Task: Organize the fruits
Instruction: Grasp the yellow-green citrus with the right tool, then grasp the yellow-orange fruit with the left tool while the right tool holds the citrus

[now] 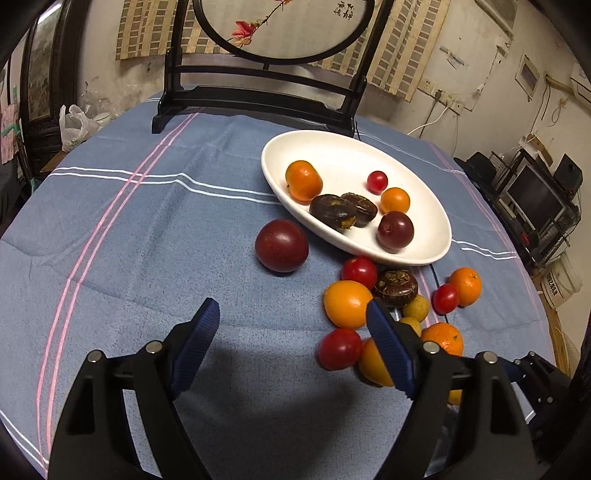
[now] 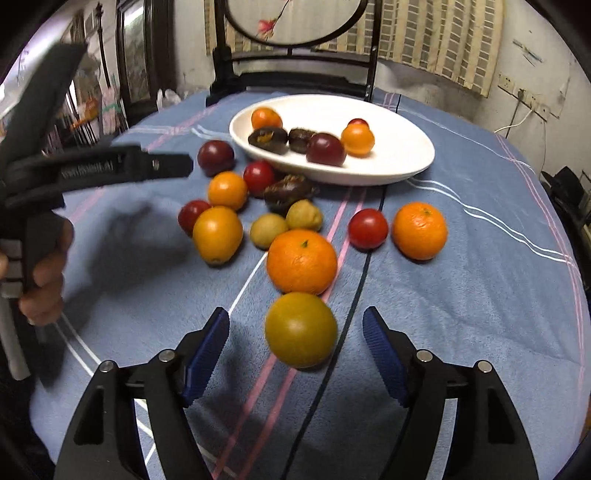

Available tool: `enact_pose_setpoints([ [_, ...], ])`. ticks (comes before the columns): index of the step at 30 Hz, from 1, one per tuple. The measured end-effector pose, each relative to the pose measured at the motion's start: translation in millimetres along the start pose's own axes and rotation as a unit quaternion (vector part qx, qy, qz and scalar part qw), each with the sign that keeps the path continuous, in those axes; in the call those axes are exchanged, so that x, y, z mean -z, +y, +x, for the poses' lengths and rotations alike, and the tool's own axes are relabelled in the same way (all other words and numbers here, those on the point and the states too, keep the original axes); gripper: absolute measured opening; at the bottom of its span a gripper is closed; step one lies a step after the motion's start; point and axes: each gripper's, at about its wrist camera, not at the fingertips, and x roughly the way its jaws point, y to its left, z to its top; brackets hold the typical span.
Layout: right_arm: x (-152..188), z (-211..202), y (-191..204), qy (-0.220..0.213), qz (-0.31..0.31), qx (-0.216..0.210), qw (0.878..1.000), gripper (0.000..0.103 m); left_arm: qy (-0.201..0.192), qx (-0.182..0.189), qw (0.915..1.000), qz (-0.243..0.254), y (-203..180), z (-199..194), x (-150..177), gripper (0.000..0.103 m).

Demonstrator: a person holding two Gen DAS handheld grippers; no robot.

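We hold both grippers wide and empty over the blue cloth (image 2: 461, 258), with fruit scattered near us and a white dish (image 2: 399, 155) beyond. The right gripper (image 2: 295, 332) brackets a yellow-green fruit (image 2: 301, 329) that sits on the cloth between its fingers, not yet pinched. Just beyond it lies a big orange (image 2: 301, 261), then 2 small pale fruits, tomatoes and a second orange to the right. The left gripper (image 1: 291, 317) hovers over bare cloth, left of the pile; the large plum (image 1: 281, 245) lies ahead of it, beside the dish (image 1: 354, 147) where 6 pieces already lie.

We judge the yellow-green fruit light, round and smooth, so likely to roll or squirt out; we'd close across its widest middle, gently, since the skin may bruise. The tomatoes look softest of all.

Writing: Chinese characters on the round screen (image 1: 343, 11) far back, too small to read; the print on the left gripper's body in the right view is blurred.
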Motion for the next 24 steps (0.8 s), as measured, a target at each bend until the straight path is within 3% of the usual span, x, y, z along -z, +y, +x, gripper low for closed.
enact_pose_setpoints([
  [3, 2.2, 4.7, 4.5, 0.008, -0.005, 0.005, 1.000, 0.070, 0.001, 0.001, 1.0000, 0.003, -1.5, 0.8, 0.2, 0.080],
  [6, 3.7, 7.6, -1.2, 0.013, 0.003, -0.010, 1.000, 0.039, 0.005, 0.005, 0.9999, 0.008, -4.6, 2.4, 1.4, 0.081],
  [8, 4.1, 6.8, -4.9, 0.009, -0.003, -0.019, 1.000, 0.038, 0.005, 0.010, 0.9998, 0.013, -6.6, 2.4, 2.2, 0.081],
  [13, 3.4, 6.0, -33.1, 0.005, 0.055, -0.088, 0.995, 0.038, 0.010, 0.017, 0.9992, 0.034, -15.4, 3.7, 6.0, 0.082],
  [16, 6.0, 3.9, -41.4, 0.000, 0.069, -0.069, 0.995, 0.038, 0.016, 0.031, 0.9980, 0.052, -24.7, 0.8, 10.7, 0.090],
  [20, 7.7, 3.6, -43.3, 0.000, 0.068, -0.064, 0.996, 0.038, 0.016, 0.029, 0.9954, 0.090, -40.2, -2.4, 19.5, 0.091],
  [24, 8.8, -1.2, -42.3, -0.007, 0.065, -0.062, 0.996, 0.038, 0.051, 0.036, 0.9925, 0.105, -49.2, 7.3, 27.7, 0.090],
])
